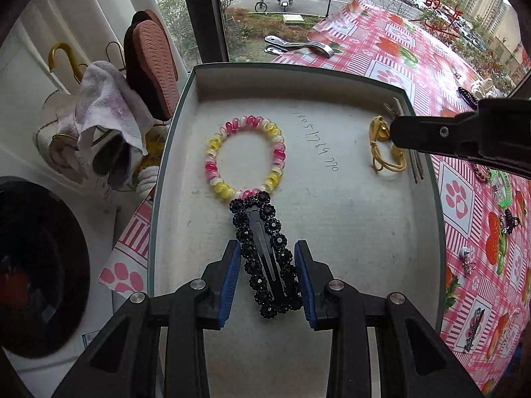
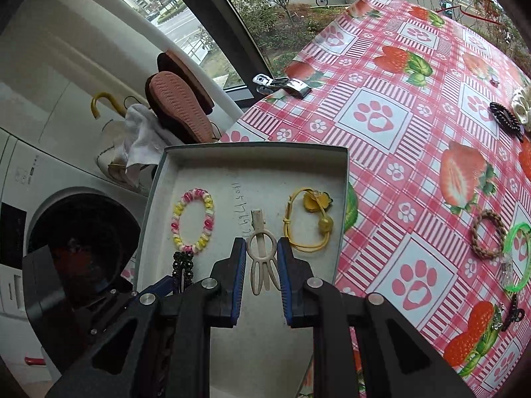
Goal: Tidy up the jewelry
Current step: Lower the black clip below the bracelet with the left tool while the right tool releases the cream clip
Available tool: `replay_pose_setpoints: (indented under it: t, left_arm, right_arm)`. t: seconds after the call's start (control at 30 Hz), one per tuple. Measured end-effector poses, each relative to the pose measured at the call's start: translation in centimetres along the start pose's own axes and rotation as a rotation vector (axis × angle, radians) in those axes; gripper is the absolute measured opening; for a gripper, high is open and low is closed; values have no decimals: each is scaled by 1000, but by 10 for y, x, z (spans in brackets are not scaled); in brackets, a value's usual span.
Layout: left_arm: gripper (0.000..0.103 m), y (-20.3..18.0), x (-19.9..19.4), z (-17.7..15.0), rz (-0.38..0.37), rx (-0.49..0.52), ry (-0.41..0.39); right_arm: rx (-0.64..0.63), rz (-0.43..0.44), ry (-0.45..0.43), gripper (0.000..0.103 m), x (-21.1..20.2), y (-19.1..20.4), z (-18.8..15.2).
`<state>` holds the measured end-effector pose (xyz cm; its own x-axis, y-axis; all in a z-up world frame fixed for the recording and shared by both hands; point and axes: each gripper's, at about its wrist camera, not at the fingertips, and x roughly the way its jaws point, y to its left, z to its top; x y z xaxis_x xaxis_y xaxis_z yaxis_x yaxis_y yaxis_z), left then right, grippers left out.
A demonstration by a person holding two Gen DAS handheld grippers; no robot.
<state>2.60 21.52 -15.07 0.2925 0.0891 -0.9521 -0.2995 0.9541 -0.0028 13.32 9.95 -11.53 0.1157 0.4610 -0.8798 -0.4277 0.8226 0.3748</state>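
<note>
A grey open box (image 1: 332, 205) holds a pink-yellow spiral hair tie (image 1: 245, 156), a yellow elastic hair tie (image 1: 386, 147) and a black beaded snap clip (image 1: 270, 255). My left gripper (image 1: 267, 248) is over the box with its blue pads on both sides of the black clip, which lies on the box floor with small gaps to the pads. My right gripper (image 2: 262, 247) is over the same box (image 2: 341, 199), its pads close on both sides of a cream hair clip (image 2: 262, 248). The spiral tie (image 2: 193, 222) and yellow tie (image 2: 312, 222) flank it.
The box sits at the left edge of a table with a pink strawberry cloth (image 2: 415, 132). Loose on the cloth: a braided tie (image 2: 488, 237), a green bangle (image 2: 517, 255), black clips (image 2: 504, 117), a metal clamp (image 2: 285, 84). A washing machine (image 2: 49, 225) stands left.
</note>
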Motion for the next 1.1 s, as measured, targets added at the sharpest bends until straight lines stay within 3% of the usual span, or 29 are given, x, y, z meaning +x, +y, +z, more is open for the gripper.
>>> replay_pose_setpoints:
  t: [0.47, 0.73, 0.77, 0.87, 1.03, 1.07, 1.1]
  left_arm:
    - [41, -8, 8, 0, 40, 47, -17]
    - [41, -13, 8, 0, 74, 68, -3]
    - [41, -13, 7, 0, 75, 70, -3]
    - [41, -13, 5, -2, 81, 69, -6]
    - [41, -15, 1, -1, 86, 69, -10]
    - [43, -16, -1, -1, 87, 73, -13]
    - [51, -16, -2, -1, 87, 76, -16]
  right_arm:
    - [-6, -51, 85, 21, 62, 6, 14]
    - [-4, -49, 80, 22, 65, 8, 16]
    - [1, -43, 84, 25, 64, 6, 15]
    - [13, -22, 91, 53, 60, 3, 15]
    - [40, 30, 76, 54, 48, -1, 13]
    - [43, 40, 69, 56, 45, -2, 13]
    - [45, 49, 61, 60, 40, -3, 12]
